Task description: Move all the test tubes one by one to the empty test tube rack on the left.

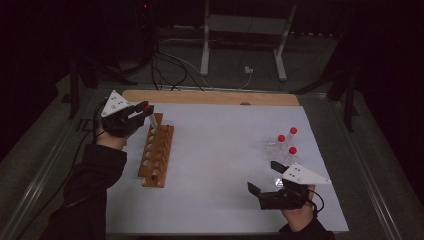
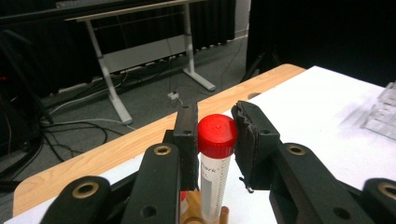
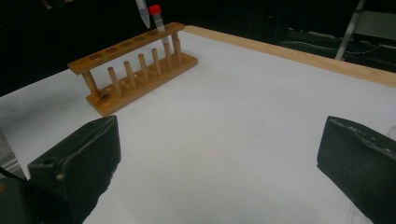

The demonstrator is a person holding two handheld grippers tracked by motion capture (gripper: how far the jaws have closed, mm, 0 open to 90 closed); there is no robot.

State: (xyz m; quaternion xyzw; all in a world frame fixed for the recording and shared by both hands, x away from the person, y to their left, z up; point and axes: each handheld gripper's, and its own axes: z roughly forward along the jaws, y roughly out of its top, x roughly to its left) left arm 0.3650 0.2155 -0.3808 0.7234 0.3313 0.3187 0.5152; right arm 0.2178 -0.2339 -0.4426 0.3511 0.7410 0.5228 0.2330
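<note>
— What sort of place is this?
— A lab bench in a dim room: a wooden test-tube rack (image 1: 156, 150) on a white table (image 1: 220, 150), with red-capped tubes (image 1: 286, 142) nearby.
— Anything else?
— Cables (image 1: 170, 70) across the floor and a bare desk frame (image 1: 245, 30) behind

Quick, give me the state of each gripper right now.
Left gripper: fingers around the red-capped tube at the wooden rack; a small gap on one side, so grip cannot be told.
Right gripper: open, holding nothing.
</note>
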